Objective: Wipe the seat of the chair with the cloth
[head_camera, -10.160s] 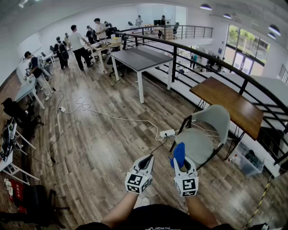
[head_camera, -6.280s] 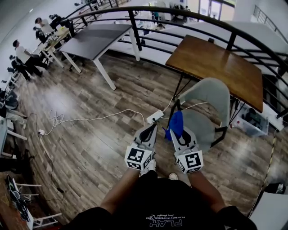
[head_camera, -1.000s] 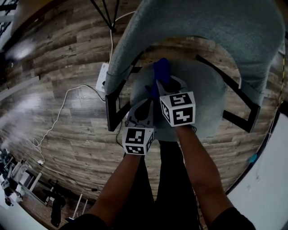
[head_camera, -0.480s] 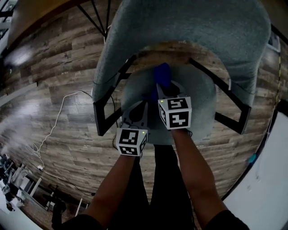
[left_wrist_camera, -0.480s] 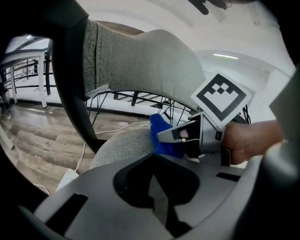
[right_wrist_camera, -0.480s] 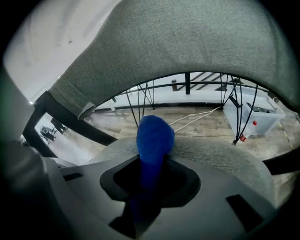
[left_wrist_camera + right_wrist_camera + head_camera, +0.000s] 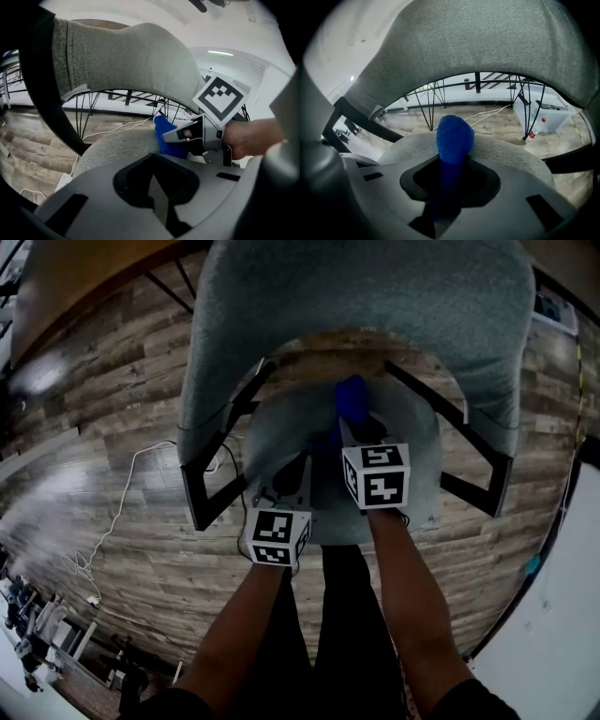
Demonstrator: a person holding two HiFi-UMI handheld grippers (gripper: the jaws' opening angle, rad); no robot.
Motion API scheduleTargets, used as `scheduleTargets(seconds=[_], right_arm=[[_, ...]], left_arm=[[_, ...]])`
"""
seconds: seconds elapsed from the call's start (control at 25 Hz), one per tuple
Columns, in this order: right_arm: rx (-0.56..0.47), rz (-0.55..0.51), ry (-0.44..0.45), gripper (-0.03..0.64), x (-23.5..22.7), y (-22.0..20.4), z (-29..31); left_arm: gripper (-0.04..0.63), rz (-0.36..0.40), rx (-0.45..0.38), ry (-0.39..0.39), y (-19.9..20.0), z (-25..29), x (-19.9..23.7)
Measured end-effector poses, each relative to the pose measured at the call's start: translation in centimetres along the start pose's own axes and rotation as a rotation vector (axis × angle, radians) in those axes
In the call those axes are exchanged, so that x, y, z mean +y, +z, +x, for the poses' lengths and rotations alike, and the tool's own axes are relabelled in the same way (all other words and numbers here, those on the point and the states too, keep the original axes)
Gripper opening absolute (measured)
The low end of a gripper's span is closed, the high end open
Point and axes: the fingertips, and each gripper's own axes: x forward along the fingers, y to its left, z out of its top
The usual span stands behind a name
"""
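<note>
I look straight down on a grey fabric chair; its round seat [image 7: 277, 432] lies below the curved backrest [image 7: 356, 296]. My right gripper [image 7: 353, 425] is shut on a blue cloth [image 7: 352, 397], which sticks out past the fingertips onto the back middle of the seat. In the right gripper view the cloth [image 7: 454, 133] stands up between the jaws in front of the seat [image 7: 511, 150]. My left gripper [image 7: 292, 476] is shut and holds nothing, low over the seat's front left. The left gripper view shows the seat [image 7: 117, 145], the cloth [image 7: 165, 136] and the right gripper [image 7: 174, 137].
Black armrest frames [image 7: 217, 486] flank the seat on both sides. A white cable [image 7: 122, 512] trails over the wooden floor at the left. Behind the chair stand thin black table legs [image 7: 429, 110], a railing, and a clear plastic box [image 7: 539, 112] with a bottle.
Over ten seconds I have walked up to the chair with the cloth. In the last second the right gripper and cloth shifted slightly rightward over the seat; the left gripper stayed beside it.
</note>
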Motion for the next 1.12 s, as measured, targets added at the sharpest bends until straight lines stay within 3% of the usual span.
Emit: scheduleTargets(seconds=[0.52, 1.12], right_arm=[[0.003, 0.056, -0.08, 0.109, -6.3, -1.0, -2.4], [0.018, 0.097, -0.235, 0.109, -13.0, -2.5, -5.1]], left_arm=[[0.006, 0.059, 0.011, -0.024, 1.0, 2.2, -3.3], [0.006, 0.018, -0.005, -0.026, 0.9, 1.3, -3.4]])
